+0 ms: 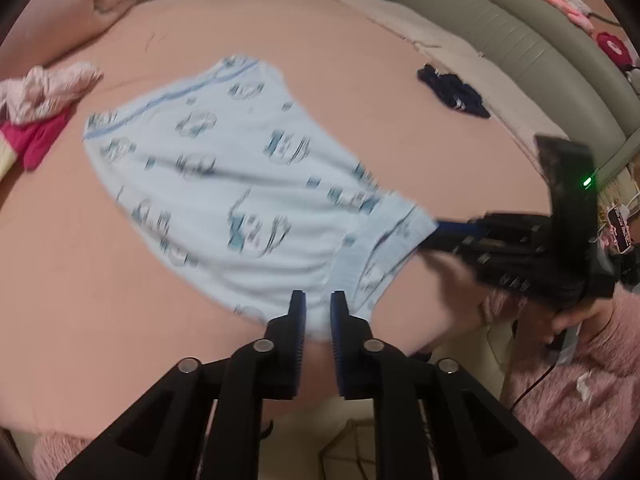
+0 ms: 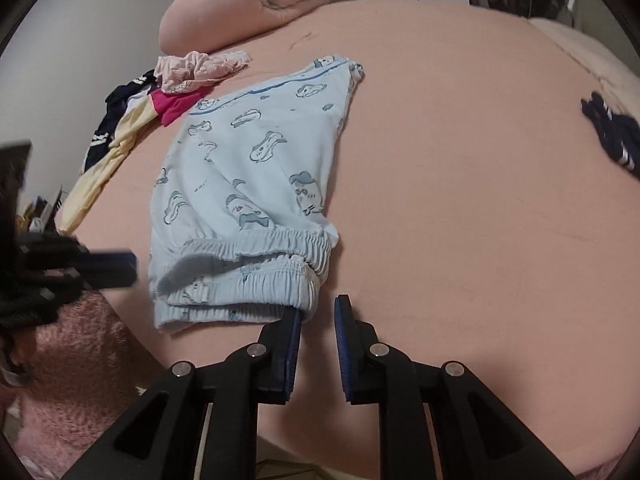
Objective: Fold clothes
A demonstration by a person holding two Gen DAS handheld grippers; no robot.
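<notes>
Left wrist view: the light-blue printed shorts point(image 1: 224, 168) are seen spread on the pink bed point(image 1: 400, 92), their long axis running from the elastic waistband, near the tools, away to the hem ahead and to the left. The left tool point(image 1: 318, 304) is held slightly parted at the near edge of the cloth; whether fabric is pinched between the pads cannot be told through the blur. The right tool point(image 1: 444, 226) is seen off to the right, its tip at the waistband corner.

Right wrist view: the shorts point(image 2: 256, 184) lie ahead and to the left, waistband nearest. The right tool point(image 2: 318, 308) is shown parted and gripping nothing, its left finger just touching the waistband's end. The left tool point(image 2: 120, 262) is seen blurred just beside the opposite end. Each tool is judged nearest its own waistband corner.
</notes>
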